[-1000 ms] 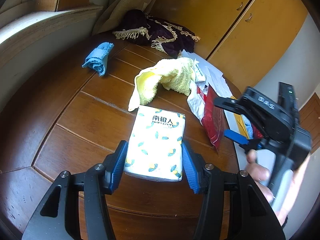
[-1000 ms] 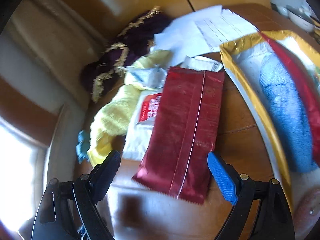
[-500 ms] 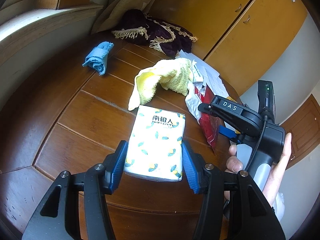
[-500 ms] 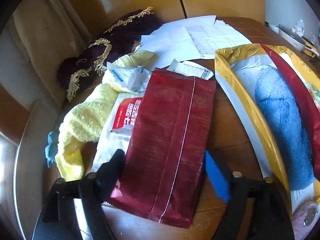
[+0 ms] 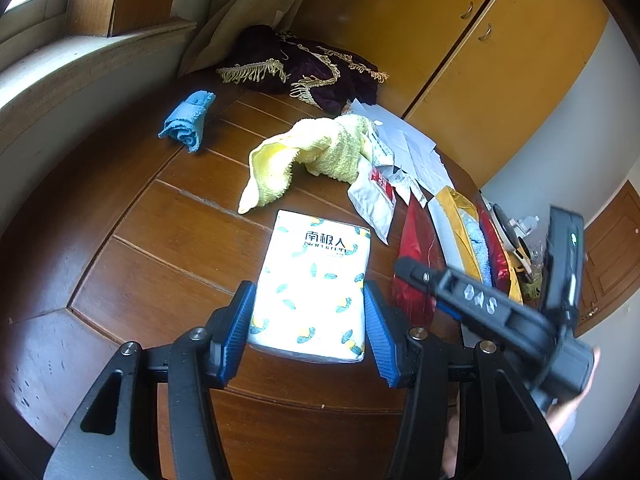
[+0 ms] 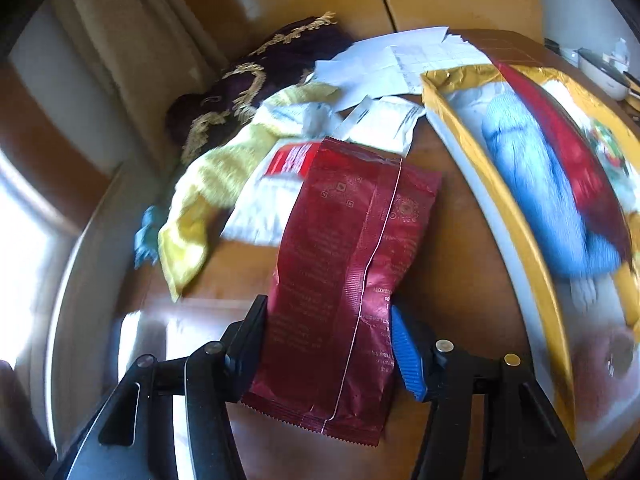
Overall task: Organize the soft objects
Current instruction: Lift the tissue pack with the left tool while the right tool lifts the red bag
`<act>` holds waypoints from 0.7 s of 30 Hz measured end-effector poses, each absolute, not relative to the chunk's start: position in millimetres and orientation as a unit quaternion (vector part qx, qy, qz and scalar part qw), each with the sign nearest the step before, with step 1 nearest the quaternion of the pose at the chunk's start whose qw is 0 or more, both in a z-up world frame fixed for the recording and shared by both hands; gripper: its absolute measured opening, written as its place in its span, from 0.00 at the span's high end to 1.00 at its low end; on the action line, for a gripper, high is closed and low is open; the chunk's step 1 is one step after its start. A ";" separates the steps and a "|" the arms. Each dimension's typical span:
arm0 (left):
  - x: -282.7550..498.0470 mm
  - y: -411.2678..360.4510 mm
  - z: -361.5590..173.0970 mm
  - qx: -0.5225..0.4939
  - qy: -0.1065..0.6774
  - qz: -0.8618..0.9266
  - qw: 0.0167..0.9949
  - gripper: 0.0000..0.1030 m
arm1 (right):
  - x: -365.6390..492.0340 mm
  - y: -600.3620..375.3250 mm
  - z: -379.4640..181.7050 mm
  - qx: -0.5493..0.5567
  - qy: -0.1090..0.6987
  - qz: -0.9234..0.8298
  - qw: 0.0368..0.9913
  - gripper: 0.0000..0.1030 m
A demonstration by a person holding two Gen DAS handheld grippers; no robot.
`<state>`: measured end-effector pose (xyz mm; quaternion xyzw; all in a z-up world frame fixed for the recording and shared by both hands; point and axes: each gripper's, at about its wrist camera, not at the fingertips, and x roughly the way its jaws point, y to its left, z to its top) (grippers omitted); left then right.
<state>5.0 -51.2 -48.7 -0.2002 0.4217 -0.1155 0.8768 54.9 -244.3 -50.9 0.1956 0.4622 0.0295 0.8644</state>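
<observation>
The left tool point(image 5: 307, 323) grips the tissue pack point(image 5: 316, 280), long axis toward 12 o'clock, on the surface point(image 5: 132, 260). The right tool point(image 6: 327, 344) clamps the red pouch point(image 6: 344, 280), pointing 1 o'clock.

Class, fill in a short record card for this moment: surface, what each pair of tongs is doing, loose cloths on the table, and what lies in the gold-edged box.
surface: wooden table
left tongs: shut on the tissue pack, pads against both its sides
right tongs: shut on the red packet, near its lower end
loose cloths: yellow towel, rolled blue cloth, dark fringed cloth
gold-edged box: holds a blue towel
also present: papers, white packet
</observation>
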 end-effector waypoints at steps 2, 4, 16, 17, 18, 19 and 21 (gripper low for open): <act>5.4 -53.4 -47.8 -0.205 0.426 -0.116 0.874 0.50 | 45.0 -243.1 -51.7 0.192 0.462 0.040 0.865 0.43; 5.5 -56.2 -46.6 -0.207 0.428 -0.116 0.872 0.50 | 37.2 -244.1 -50.2 0.191 0.460 0.054 0.866 0.43; 7.2 -70.6 -43.3 -0.203 0.427 -0.105 0.875 0.50 | 24.2 -254.0 -52.5 0.186 0.457 0.075 0.867 0.43; 7.7 -71.2 -43.9 -0.203 0.428 -0.105 0.874 0.50 | 23.7 -254.2 -52.9 0.186 0.457 0.077 0.866 0.43; 8.1 -72.0 -44.5 -0.204 0.428 -0.104 0.874 0.50 | 22.8 -254.3 -52.6 0.183 0.456 0.077 0.867 0.43; 8.5 -72.1 -45.2 -0.204 0.429 -0.104 0.874 0.50 | 21.9 -254.3 -52.4 0.181 0.457 0.077 0.868 0.43; 10.0 -73.6 -46.2 -0.206 0.431 -0.104 0.872 0.50 | 20.7 -254.7 -52.3 0.179 0.458 0.079 0.867 0.43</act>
